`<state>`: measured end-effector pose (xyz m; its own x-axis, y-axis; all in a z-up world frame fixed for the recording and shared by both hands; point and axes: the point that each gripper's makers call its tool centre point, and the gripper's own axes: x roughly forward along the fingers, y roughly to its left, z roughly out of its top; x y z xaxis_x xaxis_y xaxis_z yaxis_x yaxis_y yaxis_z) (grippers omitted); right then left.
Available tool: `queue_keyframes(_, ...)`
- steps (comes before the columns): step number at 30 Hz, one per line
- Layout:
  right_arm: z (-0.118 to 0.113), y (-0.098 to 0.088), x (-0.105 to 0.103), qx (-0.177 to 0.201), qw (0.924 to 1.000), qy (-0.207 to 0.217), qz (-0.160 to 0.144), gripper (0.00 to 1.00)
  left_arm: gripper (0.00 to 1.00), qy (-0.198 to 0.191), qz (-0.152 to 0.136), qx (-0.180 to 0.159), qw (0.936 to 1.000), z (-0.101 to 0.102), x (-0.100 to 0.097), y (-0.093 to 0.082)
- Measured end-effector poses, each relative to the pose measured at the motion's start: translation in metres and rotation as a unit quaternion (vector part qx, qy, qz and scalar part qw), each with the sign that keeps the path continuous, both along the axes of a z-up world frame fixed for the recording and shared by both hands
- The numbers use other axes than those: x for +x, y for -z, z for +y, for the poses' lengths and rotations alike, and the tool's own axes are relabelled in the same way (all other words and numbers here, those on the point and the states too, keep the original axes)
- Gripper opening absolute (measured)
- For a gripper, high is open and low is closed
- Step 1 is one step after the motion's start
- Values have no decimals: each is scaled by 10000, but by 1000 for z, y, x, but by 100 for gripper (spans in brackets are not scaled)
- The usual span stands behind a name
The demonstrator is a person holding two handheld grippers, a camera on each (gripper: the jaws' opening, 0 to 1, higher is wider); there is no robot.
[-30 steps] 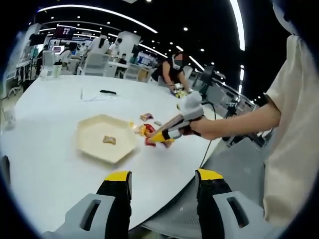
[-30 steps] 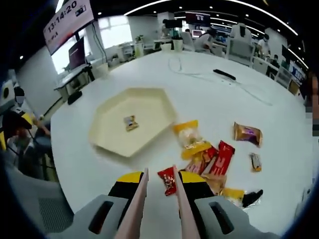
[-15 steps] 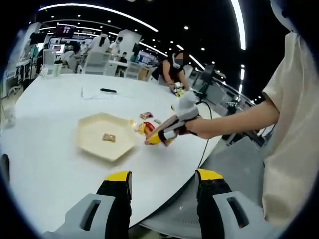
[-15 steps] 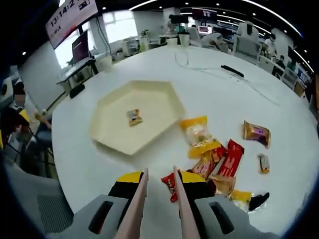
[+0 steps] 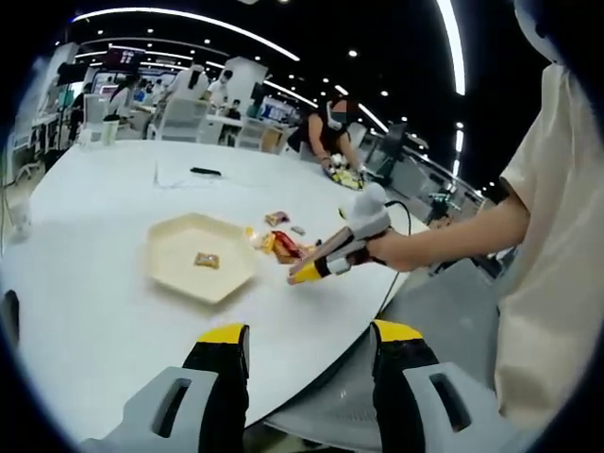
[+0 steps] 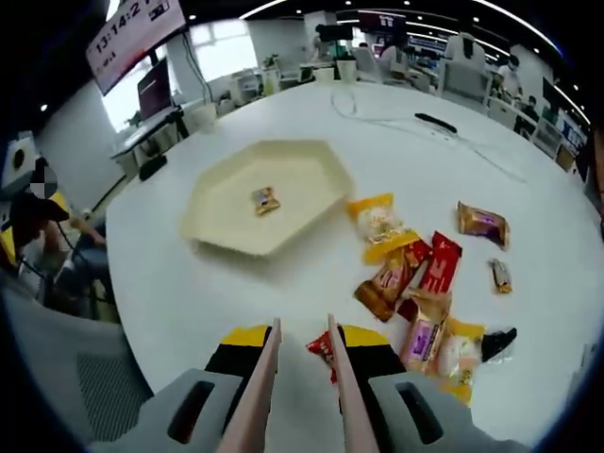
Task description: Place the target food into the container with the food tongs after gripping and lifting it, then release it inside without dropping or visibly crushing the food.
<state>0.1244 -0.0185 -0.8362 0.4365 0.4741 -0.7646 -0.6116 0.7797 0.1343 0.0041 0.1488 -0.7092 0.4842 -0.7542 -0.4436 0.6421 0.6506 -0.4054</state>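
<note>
Red snack point(image 6: 321, 347) is pinched in the tongs point(image 6: 300, 377) held by the right gripper point(image 6: 300, 363); tray point(image 6: 226, 222) drop remains. Left gripper point(image 5: 307, 363) gapes, idle.

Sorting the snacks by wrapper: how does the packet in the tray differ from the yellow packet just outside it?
The packet in the tray is much smaller than the yellow packet. It is brownish, with darker print; the yellow packet is bright yellow with a pale middle. One lies alone inside the hexagonal tray; the other lies on the table beside other snacks. Both lie flat.
</note>
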Motion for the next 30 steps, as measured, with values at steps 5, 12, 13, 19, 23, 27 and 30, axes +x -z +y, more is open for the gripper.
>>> queue_keyframes(5,-2,1,-7,6,10000,-2,24,27,50,44,-28,-20,10000,-4,-1,-1)
queue_keyframes(12,0,2,-20,37,10000,-57,54,27,50,85,-64,-37,9999,-7,-1,-3)
queue_keyframes(13,0,1,-21,52,10000,-34,35,27,50,86,-71,-42,9999,-7,-1,-4)
queue_keyframes(19,-14,-16,-11,-8,9990,337,-282,26,50,75,-86,-45,9999,-6,-3,-4)
queue_keyframes(23,-28,-15,-9,-43,9964,809,-255,26,50,82,-83,-80,9999,-7,-5,-4)
queue_keyframes(27,-37,-13,-10,-123,9938,1076,-255,26,50,161,-88,-29,9998,-9,-6,-4)
queue_keyframes(30,-43,-11,-9,-115,9918,1251,-238,26,50,134,-114,-47,9998,-9,-4,-7)
